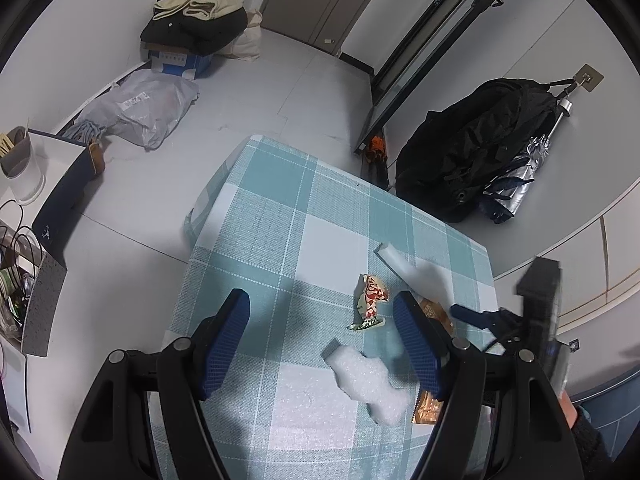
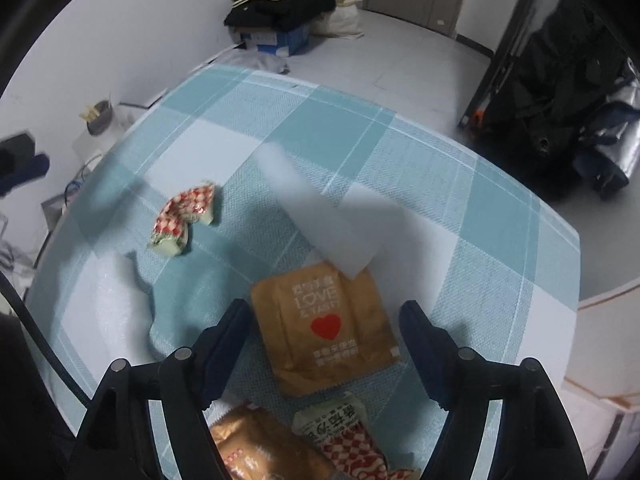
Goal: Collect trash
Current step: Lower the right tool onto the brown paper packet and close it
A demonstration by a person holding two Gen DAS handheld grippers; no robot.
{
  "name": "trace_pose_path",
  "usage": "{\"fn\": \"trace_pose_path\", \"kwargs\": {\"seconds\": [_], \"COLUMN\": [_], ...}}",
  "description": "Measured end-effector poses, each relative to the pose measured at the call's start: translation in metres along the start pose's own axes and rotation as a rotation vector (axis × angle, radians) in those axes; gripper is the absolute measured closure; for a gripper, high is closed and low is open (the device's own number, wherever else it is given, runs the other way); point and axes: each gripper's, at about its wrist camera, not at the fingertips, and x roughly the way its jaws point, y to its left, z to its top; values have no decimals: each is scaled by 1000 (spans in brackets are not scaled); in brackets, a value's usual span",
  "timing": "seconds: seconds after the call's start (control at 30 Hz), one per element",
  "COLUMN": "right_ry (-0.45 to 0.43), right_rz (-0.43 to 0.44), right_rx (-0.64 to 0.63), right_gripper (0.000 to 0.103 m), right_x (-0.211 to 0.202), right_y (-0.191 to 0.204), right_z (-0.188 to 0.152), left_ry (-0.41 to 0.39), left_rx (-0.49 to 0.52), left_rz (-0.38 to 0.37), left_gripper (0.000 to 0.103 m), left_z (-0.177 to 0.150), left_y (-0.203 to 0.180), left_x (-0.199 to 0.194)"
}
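1. Left tool [image 1: 320, 312]: blue pads spread wide, nothing between them, poised over the worktop [image 1: 280, 208] with its teal checked cloth.
2. Red-and-white crumpled wrapper [image 1: 370, 298]: lying near the right pad.
3. White foam piece [image 1: 370, 380]: below the wrapper.
4. Second white foam strip [image 1: 412, 270]: farther back.
5. Orange packet [image 1: 434, 312]: partly hidden behind the right pad.
6. Right tool [image 1: 492, 318]: at the worktop's right edge; jaw state unclear.
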Motion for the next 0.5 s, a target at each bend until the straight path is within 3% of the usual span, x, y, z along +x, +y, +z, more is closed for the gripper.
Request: {"fn": "trace_pose_path", "kwargs": {"seconds": [0.1, 0.23, 0.33, 0.37, 0.5], "right_ry": [15, 40, 44, 40, 32], "right_rz": [32, 14, 22, 40, 34], "right_rx": [43, 28, 34, 32, -2], "right_gripper": [24, 25, 41, 52, 65], "right_x": [1, 3, 0, -2, -7], "right_y": [-6, -2, -3, -4, -1], "right_z": [4, 8, 10, 10, 8], "left_ry": [1, 7, 12, 14, 9], "left_rx": [-2, -8, -7, -7, -1], "left_rz": [1, 2, 2, 2, 2], "left_gripper": [32, 32, 32, 32, 32], "left_z": [1, 1, 1, 1, 1], "left_y": [0, 0, 0, -1, -1], "left_x": [1, 3, 4, 4, 2]}}
